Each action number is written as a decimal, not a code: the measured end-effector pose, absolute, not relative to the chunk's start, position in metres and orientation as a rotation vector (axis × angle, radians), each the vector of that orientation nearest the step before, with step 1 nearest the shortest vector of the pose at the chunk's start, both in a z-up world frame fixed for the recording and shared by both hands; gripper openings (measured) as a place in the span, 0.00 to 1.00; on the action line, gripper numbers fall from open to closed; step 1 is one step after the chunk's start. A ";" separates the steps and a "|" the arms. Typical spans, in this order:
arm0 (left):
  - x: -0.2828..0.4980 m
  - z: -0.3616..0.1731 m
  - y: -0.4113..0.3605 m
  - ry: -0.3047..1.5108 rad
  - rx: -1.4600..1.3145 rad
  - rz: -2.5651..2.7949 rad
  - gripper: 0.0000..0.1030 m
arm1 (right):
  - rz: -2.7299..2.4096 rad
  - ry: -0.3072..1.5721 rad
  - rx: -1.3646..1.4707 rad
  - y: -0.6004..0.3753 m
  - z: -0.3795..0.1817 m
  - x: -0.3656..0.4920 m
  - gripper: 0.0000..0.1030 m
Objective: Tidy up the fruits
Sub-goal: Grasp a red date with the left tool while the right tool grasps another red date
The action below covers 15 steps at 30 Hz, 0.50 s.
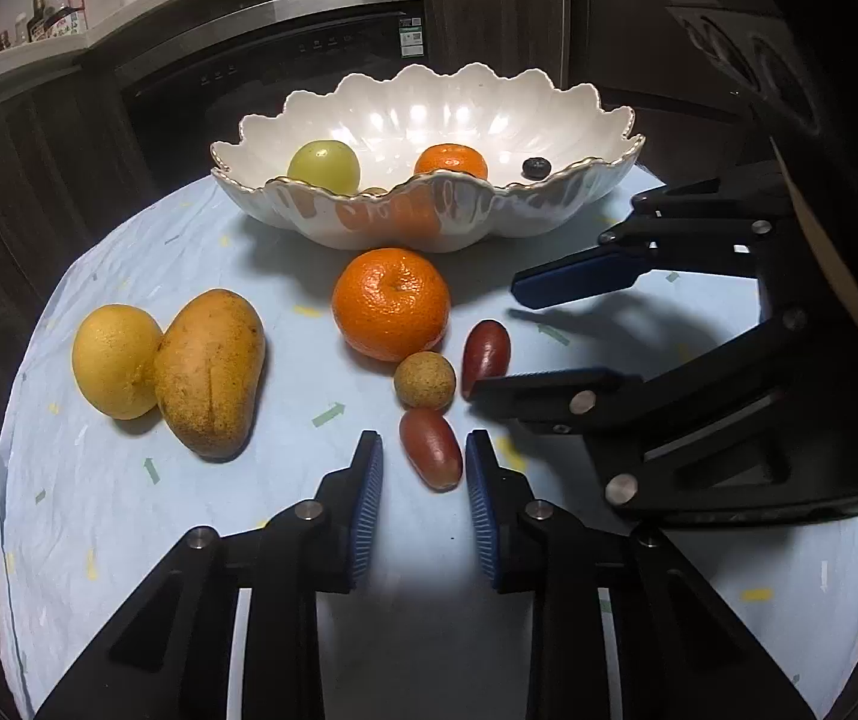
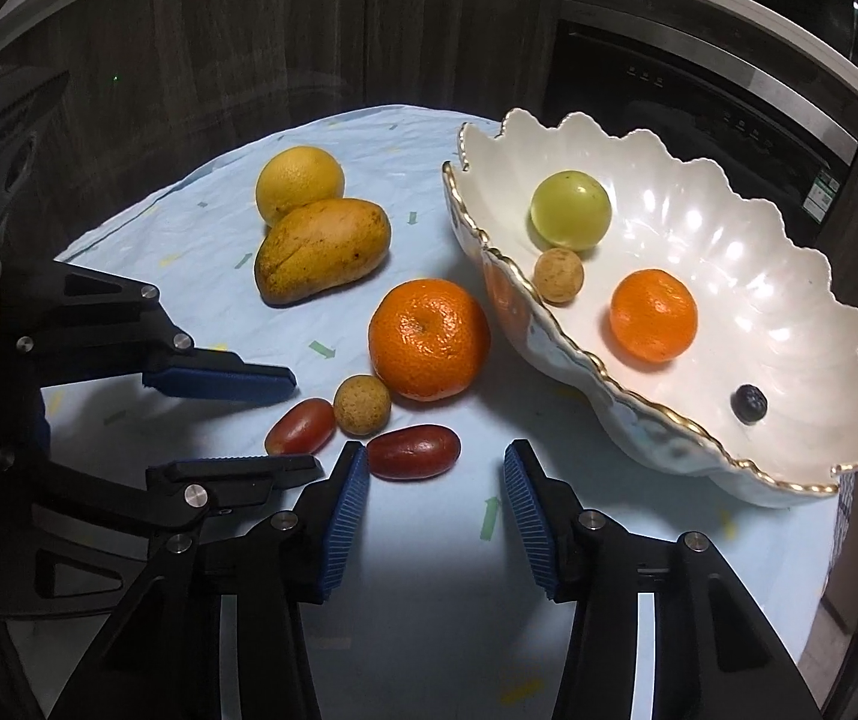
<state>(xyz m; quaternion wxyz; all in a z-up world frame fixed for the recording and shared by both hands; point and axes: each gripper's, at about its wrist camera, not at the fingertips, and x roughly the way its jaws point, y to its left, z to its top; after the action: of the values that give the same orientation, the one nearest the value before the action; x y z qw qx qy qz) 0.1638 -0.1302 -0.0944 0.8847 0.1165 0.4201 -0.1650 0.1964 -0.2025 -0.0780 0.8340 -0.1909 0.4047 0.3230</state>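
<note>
Left gripper (image 1: 423,450): sitting at the bottom centre of the left wrist frame, its jaws are standing apart on either side of a red oblong fruit (image 1: 431,449); the blue pads are not pressing on it, so the claw is released.
Right gripper (image 2: 435,468): reaching in from the bottom of the right wrist frame, its jaws are also standing apart; a second red oblong fruit (image 2: 414,452) is lying just at the tip of the frame-left finger. Whether that pad is touching the fruit I cannot tell; the frame-right pad is staying clear of it.
Small round brown fruit (image 1: 424,380): lying between the two red fruits, just below the big orange (image 1: 391,303) in the left wrist frame.
Mango (image 1: 210,372): lying at the middle left, touching a yellow citrus (image 1: 116,360).
Bowl (image 2: 549,324): the white scalloped bowl with gold rim is filling the right side of the right wrist frame, holding a green round fruit (image 2: 570,210), a small brown fruit (image 2: 558,275), a small orange (image 2: 653,315) and a dark berry (image 2: 750,403).
Tablecloth (image 1: 129,510): pale blue, lying under all fruits.
</note>
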 end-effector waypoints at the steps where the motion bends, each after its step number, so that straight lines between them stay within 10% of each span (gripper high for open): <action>1: 0.164 -0.095 -0.130 0.875 0.241 -0.344 0.25 | 0.687 0.856 -0.414 -0.201 -0.079 0.196 0.48; 15: 0.164 -0.094 -0.128 0.876 0.225 -0.365 0.19 | 0.716 0.861 -0.412 -0.192 -0.081 0.196 0.32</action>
<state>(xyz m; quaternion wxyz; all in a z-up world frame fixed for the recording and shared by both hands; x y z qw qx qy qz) 0.1636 -0.1283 -0.0936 0.8834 0.1081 0.4210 -0.1751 0.1964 -0.1917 -0.0807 0.8273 -0.1938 0.4056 0.3370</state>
